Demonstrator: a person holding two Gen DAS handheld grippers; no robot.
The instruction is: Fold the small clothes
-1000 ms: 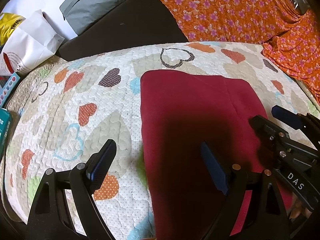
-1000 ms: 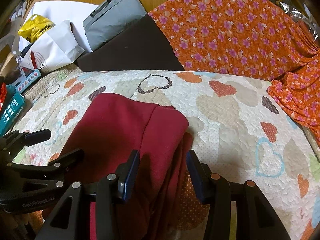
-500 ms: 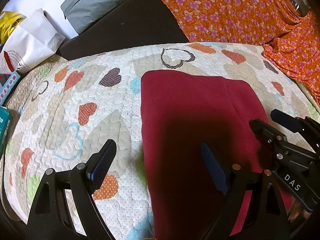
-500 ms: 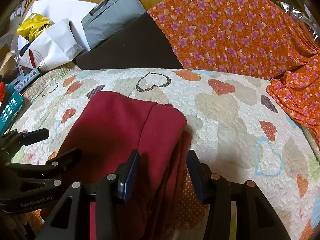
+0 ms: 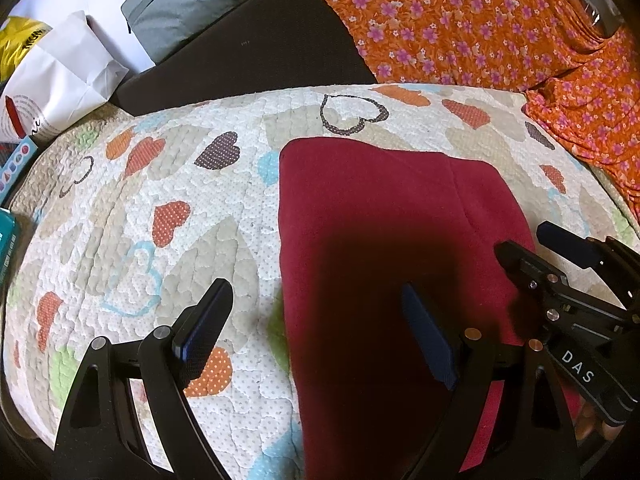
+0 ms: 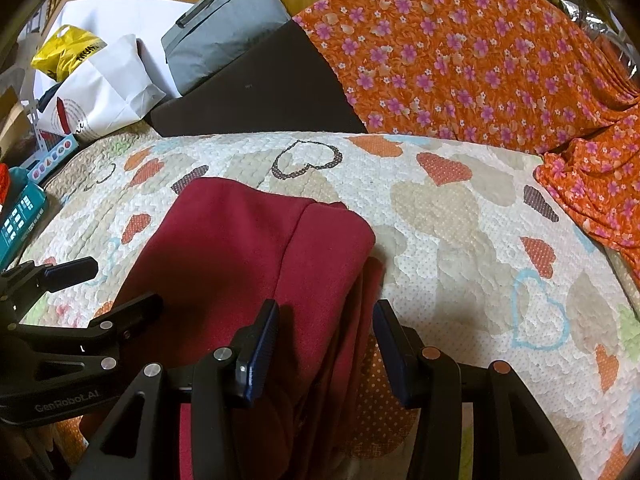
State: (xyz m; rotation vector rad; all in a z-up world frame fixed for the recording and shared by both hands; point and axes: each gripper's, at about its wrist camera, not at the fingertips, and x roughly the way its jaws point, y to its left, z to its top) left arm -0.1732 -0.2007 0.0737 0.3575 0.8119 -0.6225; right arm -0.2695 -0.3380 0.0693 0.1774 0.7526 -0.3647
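A dark red garment lies folded lengthwise on the heart-print quilt; it also shows in the right wrist view. My left gripper is open and straddles the garment's left edge near its front end. My right gripper is open over the garment's right edge, where layers of cloth bunch between the fingers. Each gripper shows in the other's view: the right one beside the garment's right edge, the left one at its left side.
An orange floral cloth drapes over the back and right. A dark cushion, a grey bag and a white paper bag sit at the back left. Teal boxes lie off the quilt's left edge.
Almost nothing has moved. Both grippers stay open at the garment's near end; the views shift only slightly.
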